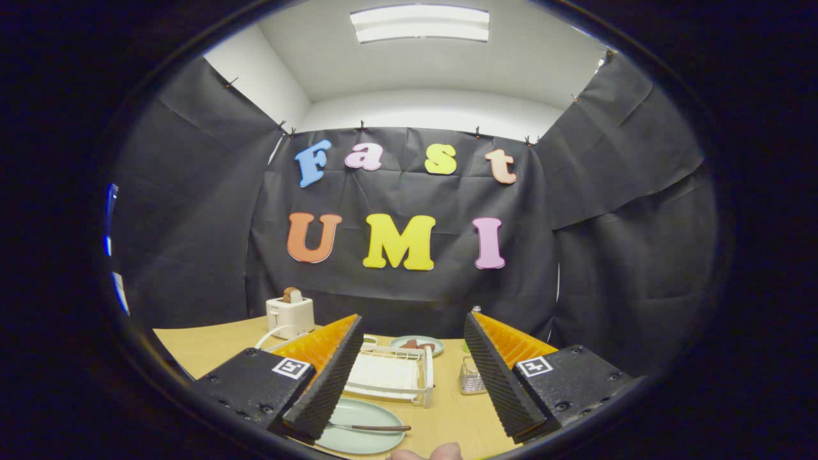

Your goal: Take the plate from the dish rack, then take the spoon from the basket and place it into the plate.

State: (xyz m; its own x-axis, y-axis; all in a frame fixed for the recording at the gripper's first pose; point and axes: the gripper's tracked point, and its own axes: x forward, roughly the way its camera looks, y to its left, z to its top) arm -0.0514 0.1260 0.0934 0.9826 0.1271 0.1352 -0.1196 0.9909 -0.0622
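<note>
A pale green plate (360,434) lies flat on the wooden table (204,348), close in and partly under the left finger. A spoon (367,427) rests across the plate, its handle pointing right. Beyond the plate stands the white dish rack (391,375). A small wire basket (471,378) sits to the right of the rack, close to the right finger. My gripper (414,327) hangs above the table, open, its fingers wide apart with nothing between them.
A white toaster (290,315) with a slice of bread stands at the back left. A second plate (418,345) holding something dark lies behind the rack. A person's fingertips (427,453) show at the table's near edge. Black cloth walls close in the table.
</note>
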